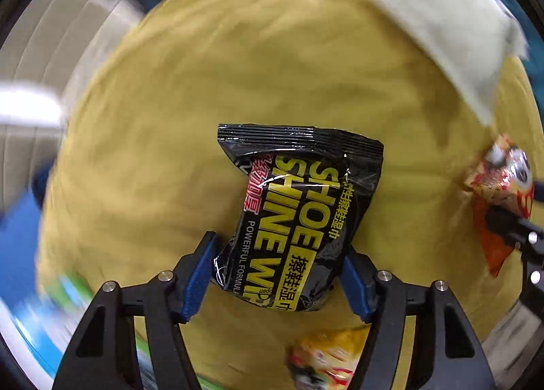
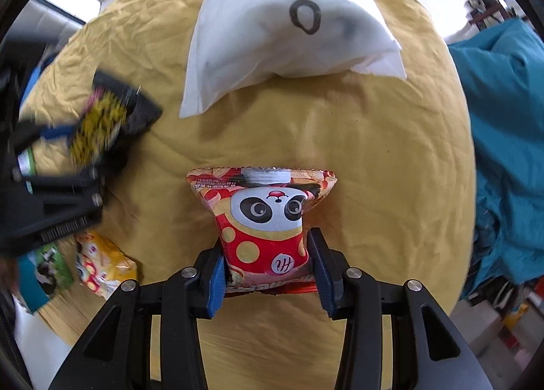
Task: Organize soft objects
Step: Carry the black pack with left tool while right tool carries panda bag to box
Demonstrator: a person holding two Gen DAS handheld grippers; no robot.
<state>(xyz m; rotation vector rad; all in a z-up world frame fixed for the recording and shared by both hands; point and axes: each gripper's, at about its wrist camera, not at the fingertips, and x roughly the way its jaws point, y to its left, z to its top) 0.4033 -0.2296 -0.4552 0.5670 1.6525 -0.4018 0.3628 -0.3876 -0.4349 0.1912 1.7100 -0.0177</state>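
Observation:
A black pack of shoe shine wipes (image 1: 299, 213) with yellow lettering sits between the blue pads of my left gripper (image 1: 280, 247), which is shut on its lower half above the yellow cloth (image 1: 238, 67). The pack is sharp while the cloth behind it is blurred. My right gripper (image 2: 267, 244) is shut on the bottom of a red and white panda snack pack (image 2: 265, 216), held upright over the same cloth. In the right wrist view, the left gripper (image 2: 51, 203) shows blurred at the left edge with the black pack (image 2: 112, 111).
A white pouch with black lettering (image 2: 289, 23) lies at the far side of the cloth. A yellow snack pack (image 2: 102, 264) and a green pack (image 2: 51, 271) lie near its left edge. A teal fabric heap (image 2: 503, 118) is to the right.

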